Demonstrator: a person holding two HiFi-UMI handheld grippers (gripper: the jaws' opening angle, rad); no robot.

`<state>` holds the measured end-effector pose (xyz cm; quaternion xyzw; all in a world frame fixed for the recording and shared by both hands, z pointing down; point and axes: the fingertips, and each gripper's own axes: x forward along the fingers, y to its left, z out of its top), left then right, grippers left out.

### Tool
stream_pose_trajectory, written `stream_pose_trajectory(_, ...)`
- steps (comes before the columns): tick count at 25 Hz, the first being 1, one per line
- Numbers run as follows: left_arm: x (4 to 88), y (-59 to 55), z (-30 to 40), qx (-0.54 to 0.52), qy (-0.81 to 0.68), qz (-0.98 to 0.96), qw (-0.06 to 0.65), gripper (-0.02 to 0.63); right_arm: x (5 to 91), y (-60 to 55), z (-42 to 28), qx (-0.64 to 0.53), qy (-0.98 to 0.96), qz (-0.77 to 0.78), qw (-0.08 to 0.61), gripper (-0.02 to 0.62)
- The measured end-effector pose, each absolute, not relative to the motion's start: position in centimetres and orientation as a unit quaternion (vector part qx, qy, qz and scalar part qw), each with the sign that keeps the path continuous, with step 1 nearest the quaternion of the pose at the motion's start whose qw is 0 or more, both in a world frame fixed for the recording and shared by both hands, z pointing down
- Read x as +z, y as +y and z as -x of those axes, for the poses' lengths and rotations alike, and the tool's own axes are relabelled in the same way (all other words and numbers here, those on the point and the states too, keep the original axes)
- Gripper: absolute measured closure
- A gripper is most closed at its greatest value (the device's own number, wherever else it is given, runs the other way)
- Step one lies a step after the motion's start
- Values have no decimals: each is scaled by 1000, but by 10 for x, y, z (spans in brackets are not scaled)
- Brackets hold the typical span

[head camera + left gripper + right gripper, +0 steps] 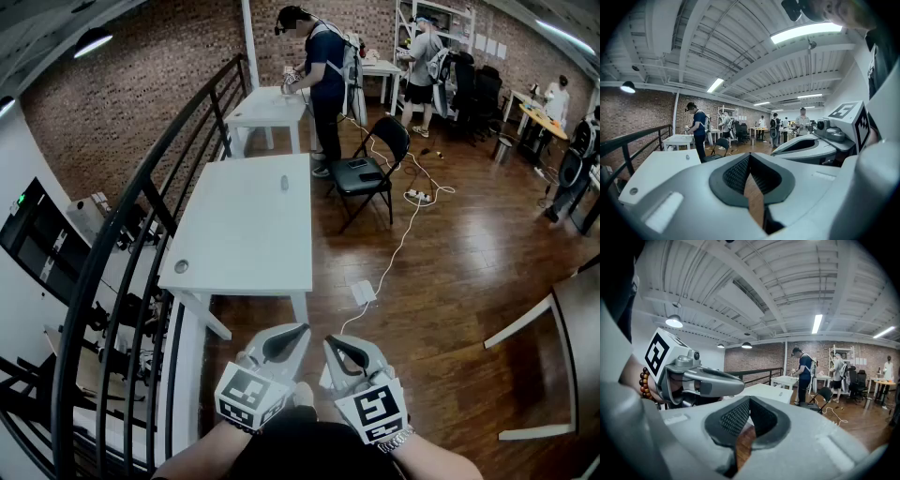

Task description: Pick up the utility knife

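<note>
A small grey oblong thing [284, 182] lies near the far end of the long white table [246, 246]. It is too small to tell whether it is the utility knife. It also shows as a speck [687, 157] in the left gripper view and as a speck [780, 393] in the right gripper view. My left gripper [298, 330] [750, 157] and right gripper [330, 342] [749, 401] hang side by side close to my body. They are well short of the table's near end. Both have their jaws together with nothing between them.
A black stair railing [141, 234] runs along the table's left. A black folding chair [367, 169] stands to its right, with white cables and a power strip [419, 196] on the wooden floor. Another white table [267, 105] and several people are further back. A table corner [562, 356] juts in at right.
</note>
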<state>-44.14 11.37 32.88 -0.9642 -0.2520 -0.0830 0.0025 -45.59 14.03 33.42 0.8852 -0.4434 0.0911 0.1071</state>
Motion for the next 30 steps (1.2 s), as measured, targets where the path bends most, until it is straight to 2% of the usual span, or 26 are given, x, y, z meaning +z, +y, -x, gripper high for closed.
stream_pose_trajectory(13,354,36,314,-91,-244,964,-62,589,348,69,320,129,-448,-876,123,603)
stream_pose_trajectory(19,350,28,302,-96,-239,964,-69,589,348,55,301,136,-455,-872,116,603)
stream_pose_trajectory(30,385,24,196,-115,-188,973,-62,589,378,46,188,139,-508,-844,103,603)
